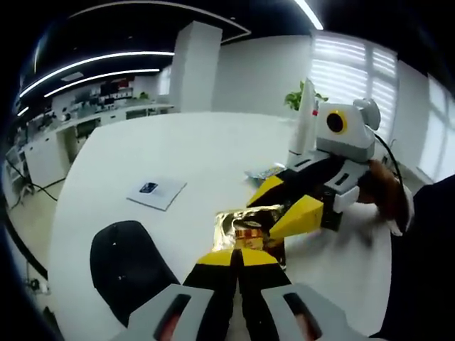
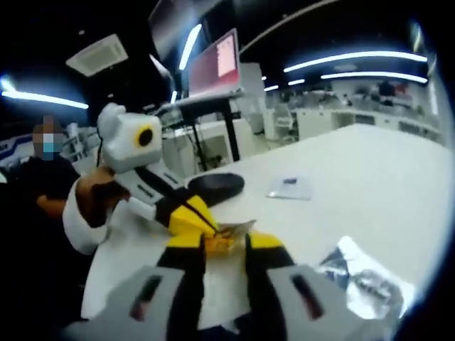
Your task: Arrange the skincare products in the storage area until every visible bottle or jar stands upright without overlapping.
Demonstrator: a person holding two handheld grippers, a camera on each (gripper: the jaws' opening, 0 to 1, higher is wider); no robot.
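Claws meet at a gold foil sachet (image 1: pixel 245 229) lying on the white table (image 1: pixel 199 153). In the left gripper view, the left claw (image 1: pixel 237 257) rises from the bottom centre with its yellow-tipped jaws drawn together, pinching the near edge of the sachet just below frame centre; the right claw (image 1: pixel 284 202) enters from the right, its jaws set narrowly apart around the sachet's far edge, a hand (image 1: pixel 384 192) behind it. In the right gripper view, the right claw (image 2: pixel 224 245) stands at lower centre, jaws narrow on the sachet (image 2: pixel 226 234), and the left claw (image 2: pixel 186 213) reaches in from the left to the same packet. Outward, a black oval pad (image 1: pixel 128 266) lies at lower left, a leaflet (image 1: pixel 156 190) left of centre, a white tube (image 1: pixel 304 121) upright at upper right, with a crumpled silvery wrapper (image 1: pixel 264 172) near it. That wrapper (image 2: pixel 366 277) fills the lower right of the right gripper view.
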